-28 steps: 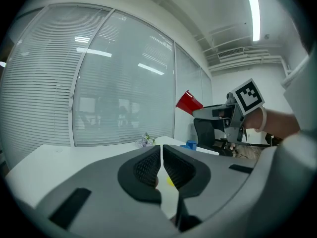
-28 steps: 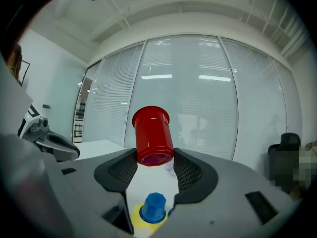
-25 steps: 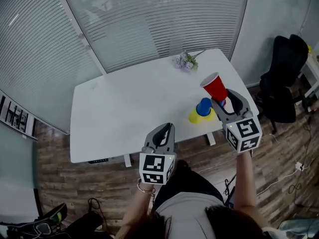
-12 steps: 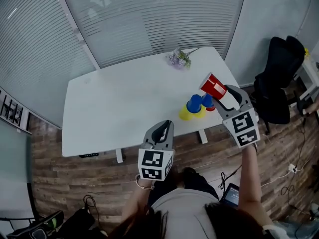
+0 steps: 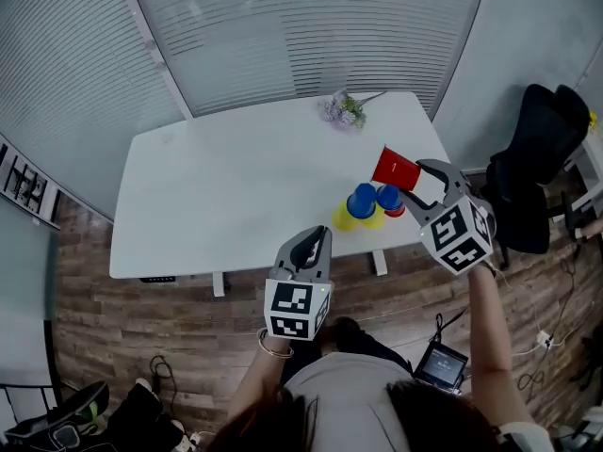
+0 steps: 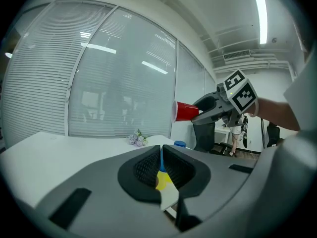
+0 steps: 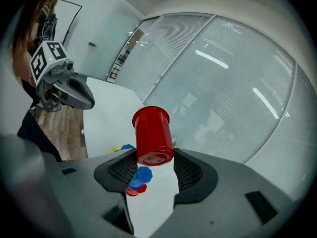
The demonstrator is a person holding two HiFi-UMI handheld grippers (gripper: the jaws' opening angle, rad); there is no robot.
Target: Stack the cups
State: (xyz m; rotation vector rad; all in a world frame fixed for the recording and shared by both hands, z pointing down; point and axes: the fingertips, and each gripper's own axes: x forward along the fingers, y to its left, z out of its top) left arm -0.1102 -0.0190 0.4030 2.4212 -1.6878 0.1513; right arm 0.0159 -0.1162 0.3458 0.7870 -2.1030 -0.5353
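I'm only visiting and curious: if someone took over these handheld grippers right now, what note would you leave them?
Left gripper: shut, empty, near the front edge of the table.
Right gripper: shut on the large red cup, held tilted above the table.
On the table, front right: a blue cup on yellow cups; beside it a second blue cup, seemingly on a low red cup.
Done: large red cup in hand.
Left: stack it with the rest.

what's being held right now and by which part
The right gripper holds the red cup by its sides near the base, rim pointing away. The left gripper is shut and empty.
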